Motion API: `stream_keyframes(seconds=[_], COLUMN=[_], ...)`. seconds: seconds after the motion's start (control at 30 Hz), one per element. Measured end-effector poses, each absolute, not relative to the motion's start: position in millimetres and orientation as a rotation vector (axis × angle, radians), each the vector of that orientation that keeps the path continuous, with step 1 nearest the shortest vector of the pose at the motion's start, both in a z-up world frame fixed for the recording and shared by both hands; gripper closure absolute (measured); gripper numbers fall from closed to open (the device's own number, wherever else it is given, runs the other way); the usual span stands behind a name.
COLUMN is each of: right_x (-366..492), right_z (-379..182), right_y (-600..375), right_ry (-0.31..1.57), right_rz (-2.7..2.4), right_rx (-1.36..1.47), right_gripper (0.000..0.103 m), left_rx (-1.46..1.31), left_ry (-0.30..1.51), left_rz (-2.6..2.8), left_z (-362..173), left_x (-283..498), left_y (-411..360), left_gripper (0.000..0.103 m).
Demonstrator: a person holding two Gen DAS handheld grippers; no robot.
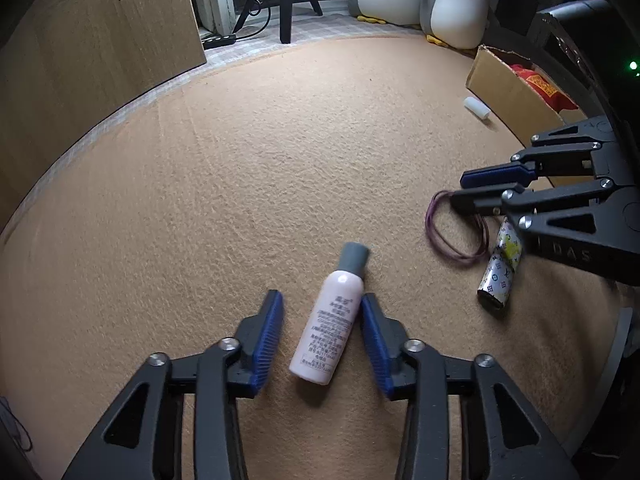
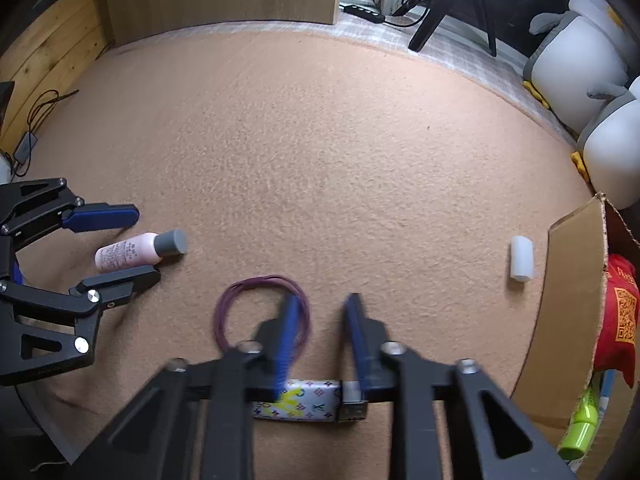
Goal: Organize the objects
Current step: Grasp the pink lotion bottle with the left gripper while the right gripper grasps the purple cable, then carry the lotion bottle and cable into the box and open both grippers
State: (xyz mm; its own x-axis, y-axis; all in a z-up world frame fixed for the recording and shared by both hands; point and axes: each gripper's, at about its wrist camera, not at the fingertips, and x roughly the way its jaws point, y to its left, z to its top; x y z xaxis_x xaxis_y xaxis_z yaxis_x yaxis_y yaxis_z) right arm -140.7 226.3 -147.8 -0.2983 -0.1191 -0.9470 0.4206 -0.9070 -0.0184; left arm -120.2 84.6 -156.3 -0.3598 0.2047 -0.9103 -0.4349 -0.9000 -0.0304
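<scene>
Left gripper (image 1: 322, 330) brackets the lying pink lotion bottle (image 1: 328, 328); right pad touches, left pad apart. Right gripper (image 2: 322, 316) narrow over purple hair tie (image 2: 260, 308), gripping nothing.

I am wearing no sleeve that shows; all I am seeing of myself is my two tools. My left gripper (image 1: 322, 336) is showing matte black linkage arms with triangular cut-outs, silver round screw heads at the pivots, and blue ribbed pads on the inner faces of its fingers (image 1: 269, 340). My right gripper (image 2: 320, 320) is looking the same: black angular links, silver screws, narrow blue pads. From the left camera, its black body at the right is carrying faint raised letters, of which only "DAS" is reading clearly.
</scene>
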Motion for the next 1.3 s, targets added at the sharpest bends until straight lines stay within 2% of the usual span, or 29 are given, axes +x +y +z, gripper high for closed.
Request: stream_keyframes(seconds=[0.03, 0.1, 0.13, 0.57, 1.0, 1.3], right_x=[-141.8, -144.4, -143.9, -138.7, -122.1, -100.5], right_z=[-147.5, -148.8, -148.9, -128.8, -83.2, -56.1], right_y=[225.4, 226.5, 227.2, 244.2, 272.4, 323.8], right_ry=[0.377, 0.355, 0.348, 0.135, 0.045, -0.014], right_rz=[-2.264, -2.274, -2.274, -2.307, -2.406, -2.51], right_rx=[1.611, 1.61, 1.61, 1.551, 1.428, 1.394], right_gripper=[0.094, 0.096, 0.098, 0.1, 0.1, 0.1], left_rx=[-1.489, -1.493, -1.497, -1.518, -1.464, -1.352], left_ry=[0.292, 0.261, 0.24, 0.09, 0.062, 0.103], left_rz=[2.292, 2.295, 2.296, 2.281, 2.285, 2.237], left_z=[-156.2, -156.1, -156.0, -152.2, -132.3, -100.8], left_x=[-120.8, -121.8, -122.5, -121.1, -115.4, -109.3], left_y=[83.6, 81.2, 79.4, 68.1, 74.8, 125.9], left_gripper=[0.069, 0.08, 0.081, 0.081, 0.081, 0.081])
